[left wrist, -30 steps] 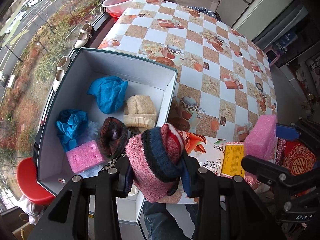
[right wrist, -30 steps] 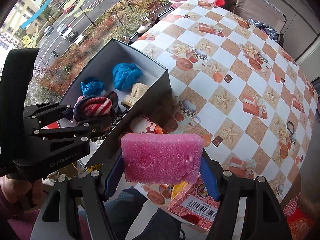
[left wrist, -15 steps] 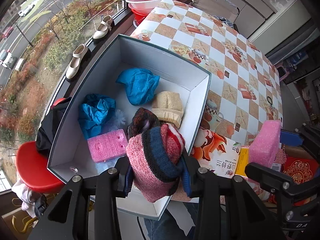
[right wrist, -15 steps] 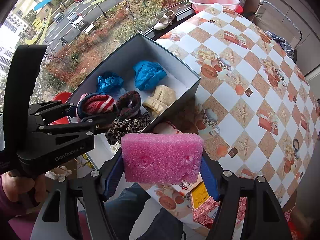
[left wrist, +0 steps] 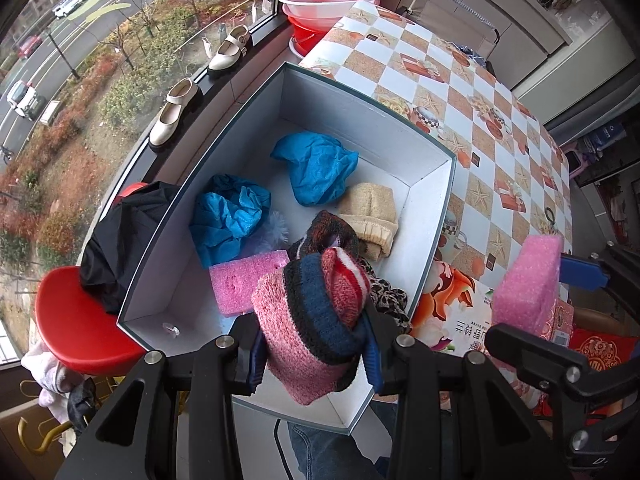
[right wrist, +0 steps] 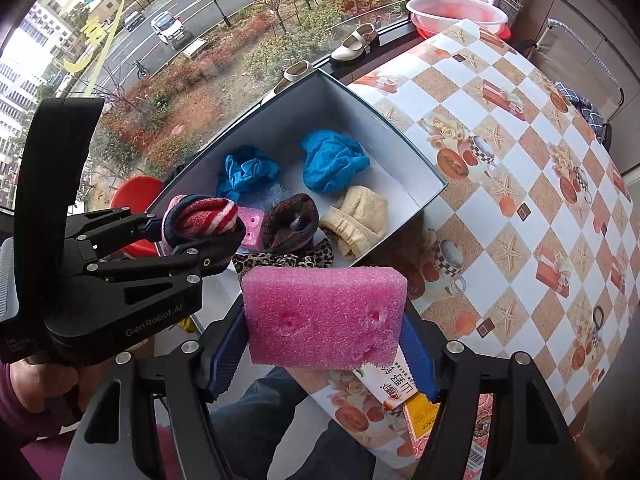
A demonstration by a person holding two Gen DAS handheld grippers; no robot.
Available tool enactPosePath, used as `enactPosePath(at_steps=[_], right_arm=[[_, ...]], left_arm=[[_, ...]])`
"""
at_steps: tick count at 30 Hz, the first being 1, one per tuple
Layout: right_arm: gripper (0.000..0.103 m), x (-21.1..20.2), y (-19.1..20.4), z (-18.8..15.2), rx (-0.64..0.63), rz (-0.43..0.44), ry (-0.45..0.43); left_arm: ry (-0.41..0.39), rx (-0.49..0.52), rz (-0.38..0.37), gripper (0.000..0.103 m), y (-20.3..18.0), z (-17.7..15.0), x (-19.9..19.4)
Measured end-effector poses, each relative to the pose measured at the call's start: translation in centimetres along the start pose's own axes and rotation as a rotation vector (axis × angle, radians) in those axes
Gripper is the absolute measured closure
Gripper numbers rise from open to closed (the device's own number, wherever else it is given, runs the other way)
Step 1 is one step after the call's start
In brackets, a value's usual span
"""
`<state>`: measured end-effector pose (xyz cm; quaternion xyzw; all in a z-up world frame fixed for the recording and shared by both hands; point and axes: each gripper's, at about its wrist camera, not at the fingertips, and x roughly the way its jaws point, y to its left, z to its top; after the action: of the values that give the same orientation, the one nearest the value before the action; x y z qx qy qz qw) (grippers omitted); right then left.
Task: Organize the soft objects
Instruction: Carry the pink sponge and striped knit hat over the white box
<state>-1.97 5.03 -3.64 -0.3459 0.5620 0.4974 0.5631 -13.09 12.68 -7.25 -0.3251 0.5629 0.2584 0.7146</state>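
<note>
My left gripper point(left wrist: 314, 354) is shut on a pink, navy and red striped knit sock point(left wrist: 316, 320), held above the near end of the open white box point(left wrist: 432, 208); both show in the right wrist view point(right wrist: 200, 220). My right gripper point(right wrist: 324, 356) is shut on a pink sponge point(right wrist: 324, 316), held to the right of the box over the table edge; it shows in the left wrist view point(left wrist: 528, 280). In the box lie two blue cloths point(left wrist: 316, 168), a beige sock point(left wrist: 372, 208), a dark knit sock point(left wrist: 328, 232), a pink sponge point(left wrist: 244, 284) and a leopard-print cloth point(left wrist: 388, 296).
The box sits at the left edge of a checkered table point(left wrist: 500, 128). A flat printed carton point(left wrist: 452, 304) lies right of the box. A red stool point(left wrist: 76, 328) with black cloth, shoes point(left wrist: 176, 108) on the sill and a red basin point(left wrist: 328, 0) lie beyond.
Both grippers have moved left with their loads. The left gripper with the sock now hangs over the box's near end, and the right gripper has come closer to the box.
</note>
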Motion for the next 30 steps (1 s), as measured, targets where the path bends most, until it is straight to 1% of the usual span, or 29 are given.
enactPosePath(at_steps=[11,17,30], right_arm=[[0.032,1.3,1.6,1.8,-0.032,0.009,0.012],[0.032,1.8,1.6,2.4,-0.026,0.009,0.018],[0.032,1.9,0.8,2.4,0.001,0.006,0.021]], left_arm=[[0.004,-0.035,0.018,0.061,1.8,0.2,0.1],[0.013,-0.031,0.024,0.061,1.7,0.5,0.6],[0.018,-0.02,0.021,0.061,1.1,0.9,1.0]])
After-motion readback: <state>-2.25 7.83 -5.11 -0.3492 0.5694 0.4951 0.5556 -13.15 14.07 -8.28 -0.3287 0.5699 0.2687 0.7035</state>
